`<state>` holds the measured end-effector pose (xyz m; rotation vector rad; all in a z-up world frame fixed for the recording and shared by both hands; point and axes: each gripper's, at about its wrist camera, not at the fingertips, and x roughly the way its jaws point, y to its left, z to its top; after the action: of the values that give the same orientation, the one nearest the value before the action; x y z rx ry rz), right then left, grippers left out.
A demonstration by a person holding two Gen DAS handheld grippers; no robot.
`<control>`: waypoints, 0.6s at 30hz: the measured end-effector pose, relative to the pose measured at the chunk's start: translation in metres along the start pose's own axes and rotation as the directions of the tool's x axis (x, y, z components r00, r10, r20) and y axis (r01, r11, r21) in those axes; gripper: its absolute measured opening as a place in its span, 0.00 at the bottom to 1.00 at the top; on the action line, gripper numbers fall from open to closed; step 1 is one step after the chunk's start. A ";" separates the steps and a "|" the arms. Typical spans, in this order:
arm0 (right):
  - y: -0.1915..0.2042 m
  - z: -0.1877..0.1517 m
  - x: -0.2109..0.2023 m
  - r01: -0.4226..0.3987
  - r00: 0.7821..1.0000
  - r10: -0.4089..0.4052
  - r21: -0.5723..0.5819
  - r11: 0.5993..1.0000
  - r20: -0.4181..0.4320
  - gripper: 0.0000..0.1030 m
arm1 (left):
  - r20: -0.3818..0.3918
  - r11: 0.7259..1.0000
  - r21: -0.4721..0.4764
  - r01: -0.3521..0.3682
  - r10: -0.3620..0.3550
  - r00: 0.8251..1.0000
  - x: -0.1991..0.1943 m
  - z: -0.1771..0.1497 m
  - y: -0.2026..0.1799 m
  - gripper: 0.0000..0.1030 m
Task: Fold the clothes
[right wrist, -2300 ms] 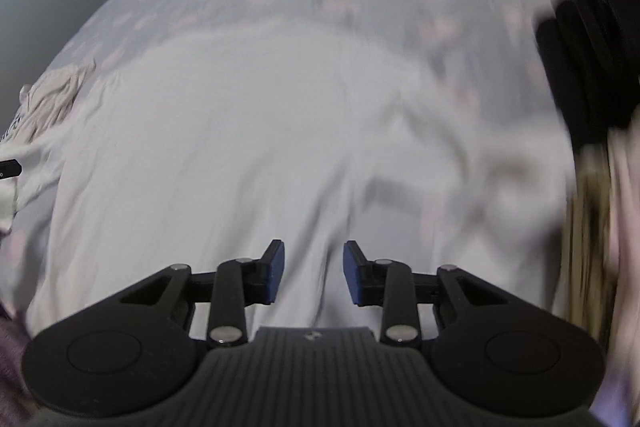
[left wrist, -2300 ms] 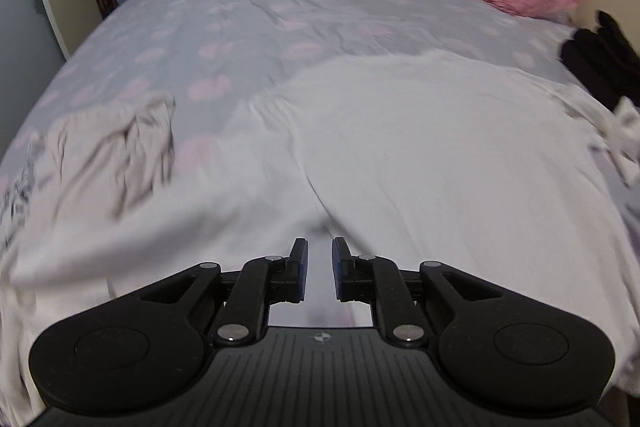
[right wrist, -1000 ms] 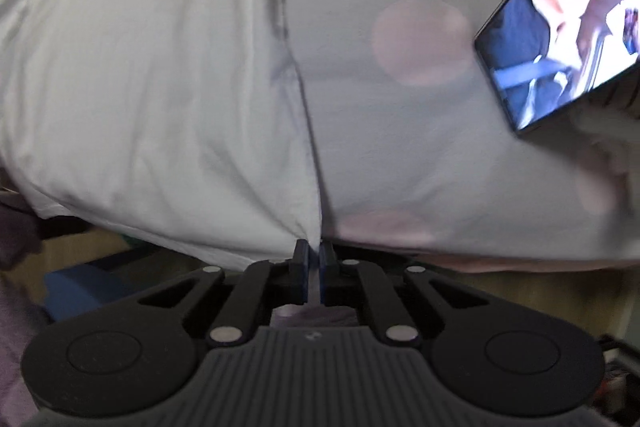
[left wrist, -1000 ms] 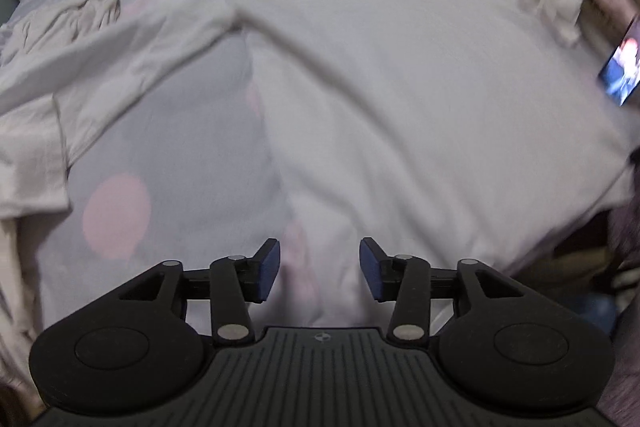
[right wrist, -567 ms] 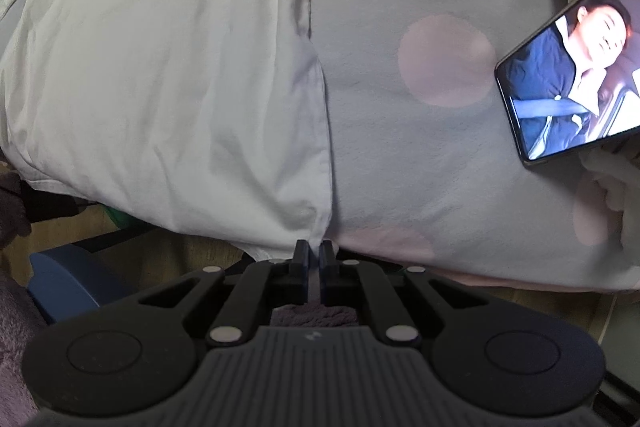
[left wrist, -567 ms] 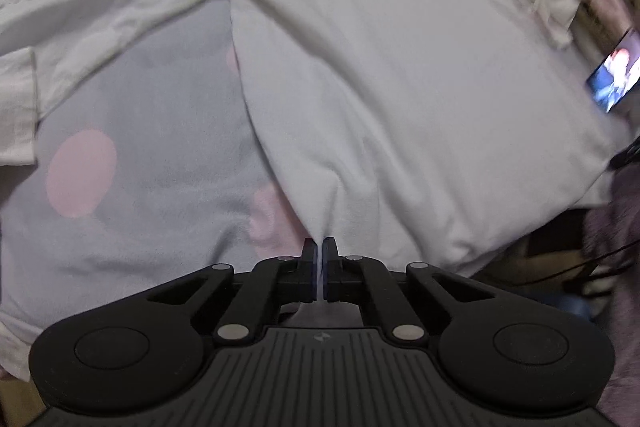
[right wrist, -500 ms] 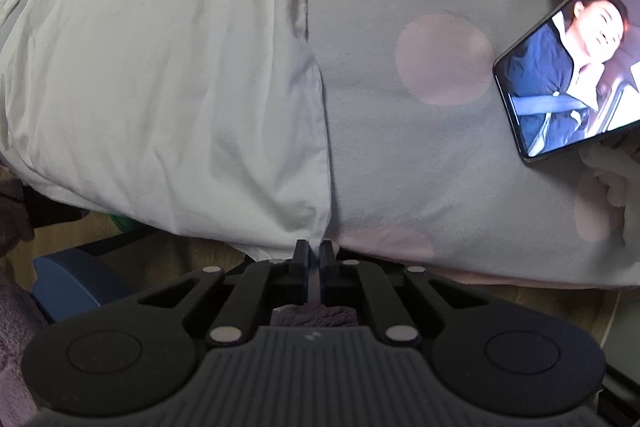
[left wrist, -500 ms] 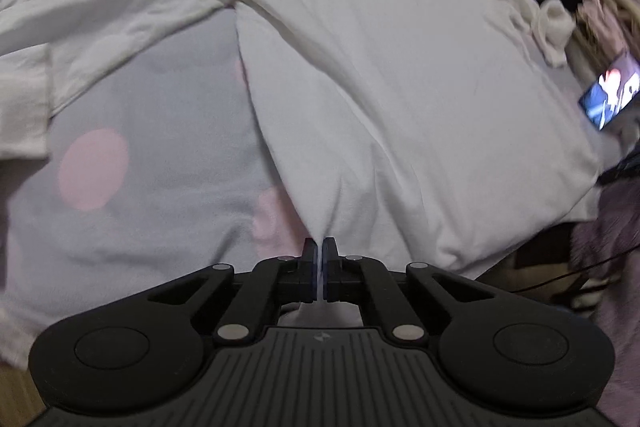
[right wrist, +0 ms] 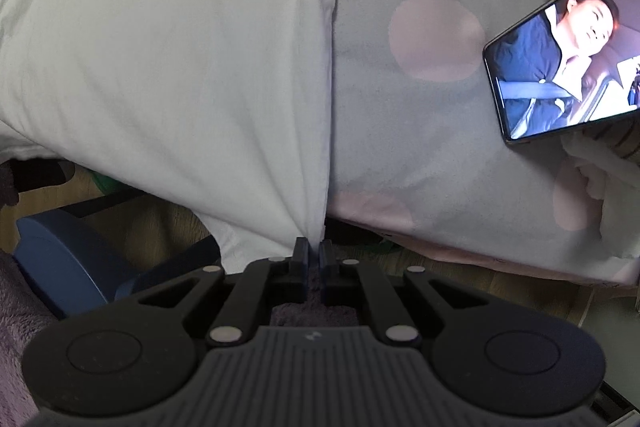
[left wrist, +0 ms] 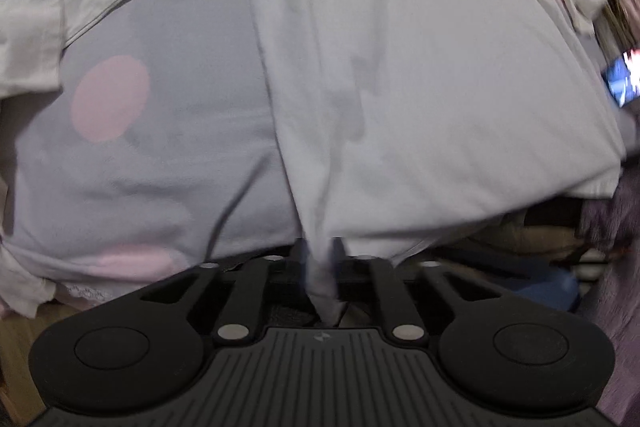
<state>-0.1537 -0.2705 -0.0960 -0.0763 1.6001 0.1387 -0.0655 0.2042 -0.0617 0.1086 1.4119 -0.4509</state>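
left wrist view: the left gripper (left wrist: 320, 253) points steeply down at the near edge of a bed covered by a pale grey sheet with pink dots (left wrist: 160, 147). a large white cotton garment (left wrist: 420, 67) lies spread flat across the bed, its lower hem hanging over the edge. one bottom corner of the garment runs down as a narrow twisted strip between the two black fingers. the jaws are opening, and blur hides whether the pads touch the cloth on either side. half a second ago the fingers were pressed together on this same corner; now a gap shows between them. a crumpled cream garment (left wrist: 36, 19) lies at the far left, and a lit phone screen (left wrist: 624, 83) shows at the right edge.

right wrist view: the right gripper (right wrist: 314, 255) points straight down over the bed edge. its fingers are pinched together on the other bottom corner of the white garment, which rises from the tips and spreads to the upper left. this grip looks the same as half a second ago. the phone lies on the sheet at the right, well apart from the garment. below the bed edge a blue chair seat (right wrist: 68, 259) stands on a wooden floor (right wrist: 160, 227).
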 end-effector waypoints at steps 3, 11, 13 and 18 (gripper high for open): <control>0.001 0.000 0.006 0.006 0.997 -0.008 -0.028 1.000 -0.076 0.08 | 0.081 0.999 -0.041 0.025 -0.022 0.996 -0.015 0.009 0.009 0.27; -0.014 0.015 -0.042 -0.068 0.986 0.053 0.088 0.994 0.160 0.29 | 0.237 0.992 -0.081 -0.097 0.114 0.965 -0.035 0.060 0.029 0.37; -0.020 0.028 -0.054 -0.105 0.965 0.068 0.137 0.985 0.252 0.34 | 0.274 0.986 -0.147 -0.081 0.119 0.954 -0.035 0.076 0.039 0.38; -0.031 0.065 -0.062 -0.182 0.911 0.073 0.236 0.955 0.405 0.33 | 0.373 0.936 -0.341 0.089 0.048 0.927 -0.023 0.113 0.068 0.38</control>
<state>-0.0831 -0.2948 -0.0376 0.2571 1.2068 0.0332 0.0624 0.2338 -0.0334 -0.2750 1.0922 -0.2121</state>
